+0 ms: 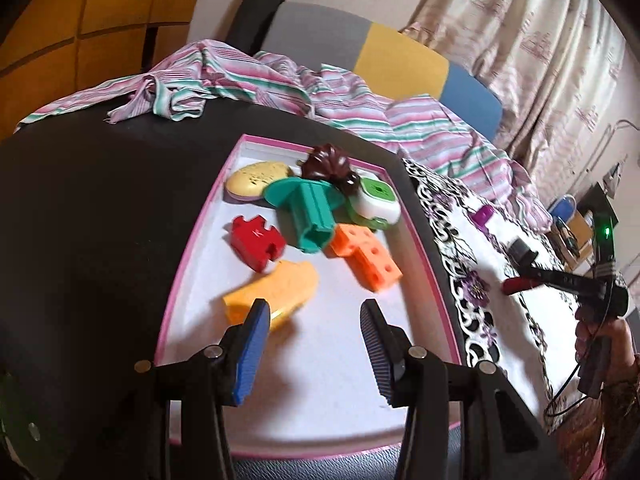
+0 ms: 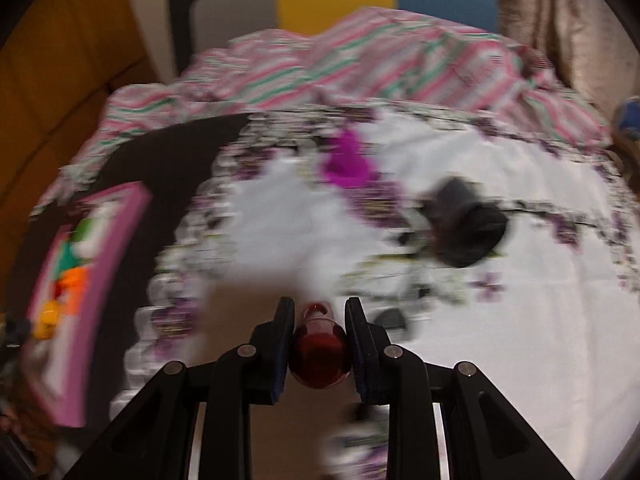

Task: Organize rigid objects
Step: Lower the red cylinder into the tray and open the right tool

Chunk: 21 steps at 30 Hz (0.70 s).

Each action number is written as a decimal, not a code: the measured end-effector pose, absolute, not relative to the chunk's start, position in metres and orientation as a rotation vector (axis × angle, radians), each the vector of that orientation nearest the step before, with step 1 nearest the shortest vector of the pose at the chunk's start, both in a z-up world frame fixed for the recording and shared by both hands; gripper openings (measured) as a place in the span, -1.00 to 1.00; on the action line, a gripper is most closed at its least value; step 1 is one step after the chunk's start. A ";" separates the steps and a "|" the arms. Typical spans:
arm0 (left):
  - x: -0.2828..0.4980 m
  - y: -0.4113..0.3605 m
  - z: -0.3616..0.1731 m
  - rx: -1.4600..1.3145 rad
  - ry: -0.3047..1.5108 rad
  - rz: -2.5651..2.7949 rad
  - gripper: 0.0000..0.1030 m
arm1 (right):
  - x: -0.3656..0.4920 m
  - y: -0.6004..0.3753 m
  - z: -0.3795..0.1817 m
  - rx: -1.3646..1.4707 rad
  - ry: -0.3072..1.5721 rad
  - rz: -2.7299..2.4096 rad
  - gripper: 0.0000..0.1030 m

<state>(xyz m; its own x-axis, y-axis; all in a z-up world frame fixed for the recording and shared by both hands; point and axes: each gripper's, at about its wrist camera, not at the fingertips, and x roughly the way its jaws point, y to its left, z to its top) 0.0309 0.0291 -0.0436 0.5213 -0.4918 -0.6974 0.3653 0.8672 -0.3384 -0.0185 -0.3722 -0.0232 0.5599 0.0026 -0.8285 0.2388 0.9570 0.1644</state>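
We hold the left gripper (image 1: 314, 322) over the shallow pink-rimmed white tray (image 1: 416, 236). Its fingers (image 1: 256, 344) are spread apart and grasp nothing. The yellow plastic toy piece (image 1: 276, 288) lies on the tray floor just in front of the left finger, a little blurred. Farther in the tray we see a red puzzle-shaped block (image 1: 256, 242), an orange block with holes (image 1: 366, 254), a teal plastic stand with a round flange (image 1: 308, 212), a white and green box-like toy (image 1: 378, 202), a beige oval toy (image 1: 258, 180) and a dark brown swirl-shaped toy (image 1: 330, 168), all close together.

The right gripper (image 2: 320, 332) is above the white cloth with purple flowers (image 2: 520, 320) on the dark surface (image 1: 100, 220), to the right of the tray. Its fingers (image 2: 280, 344) are clenched on a dark red rounded glossy toy (image 2: 320, 352). A magenta plastic piece (image 2: 348, 160) and a black cylindrical object (image 2: 464, 220) lie on the cloth, blurred. A striped pink and green fabric (image 1: 360, 120) lies behind.
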 end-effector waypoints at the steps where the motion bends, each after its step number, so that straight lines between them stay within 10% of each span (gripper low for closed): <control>1: 0.029 0.028 -0.044 -0.152 0.887 -0.522 -0.08 | -0.017 -0.359 -0.021 0.268 0.963 -0.113 -0.49; 21: 0.014 0.044 -0.040 -0.166 0.876 -0.526 -0.08 | 0.012 -0.191 0.012 0.297 0.908 0.283 -0.49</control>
<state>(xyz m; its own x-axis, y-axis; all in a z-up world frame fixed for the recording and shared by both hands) 0.0141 0.0438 -0.0395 0.5231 -0.5032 -0.6879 0.3701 0.8611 -0.3485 0.0120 -0.1907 0.0121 0.5837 0.3629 -0.7263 -0.1147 0.9224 0.3687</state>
